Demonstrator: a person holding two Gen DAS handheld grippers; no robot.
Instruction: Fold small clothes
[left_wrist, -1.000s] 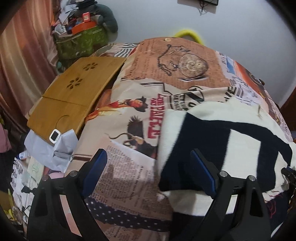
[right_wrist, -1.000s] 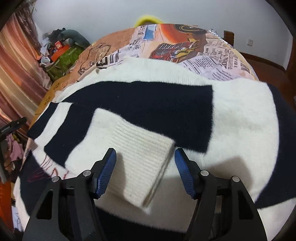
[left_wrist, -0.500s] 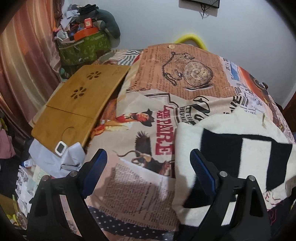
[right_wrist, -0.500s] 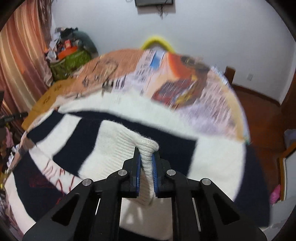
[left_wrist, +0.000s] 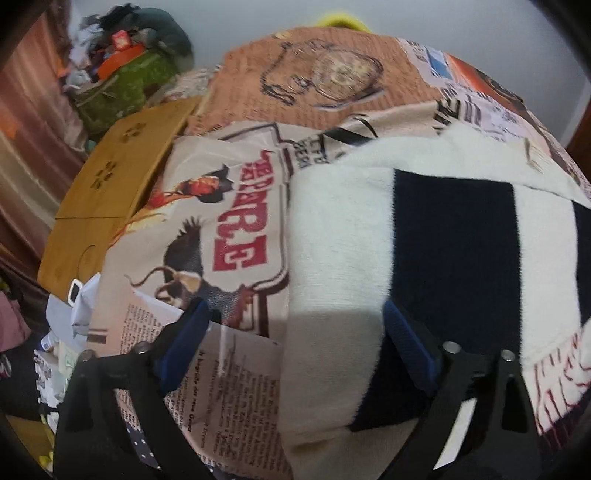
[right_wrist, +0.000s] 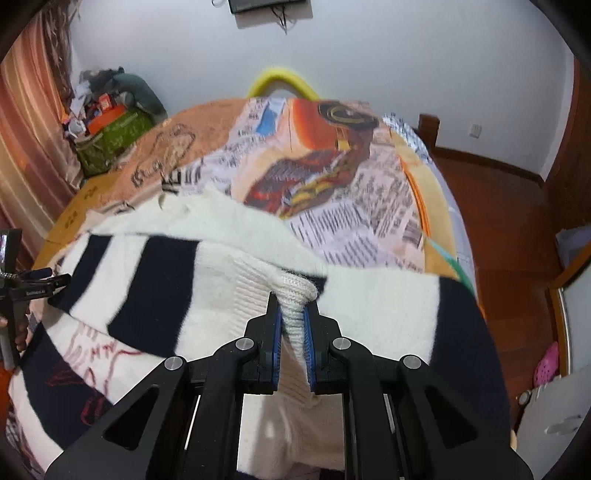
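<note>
A cream and navy striped sweater (left_wrist: 424, 240) lies on a bed with a newspaper-print cover (left_wrist: 229, 206). It also shows in the right wrist view (right_wrist: 159, 288). My left gripper (left_wrist: 295, 343) is open and empty, its jaws straddling the sweater's left edge. My right gripper (right_wrist: 291, 325) is shut on the ribbed cream sleeve cuff (right_wrist: 295, 291) and holds it lifted over the sweater's body. The left gripper shows at the left edge of the right wrist view (right_wrist: 33, 288).
A wooden lap tray (left_wrist: 110, 192) lies at the bed's left side. A green bag piled with clutter (left_wrist: 125, 77) stands behind it. Curtains hang at left. Wooden floor (right_wrist: 509, 229) and white furniture (right_wrist: 554, 413) lie right of the bed.
My right gripper closed on the sleeve cuff and lifted it, carrying it over the sweater. My left gripper moved in closer over the sweater's left edge, still open.
</note>
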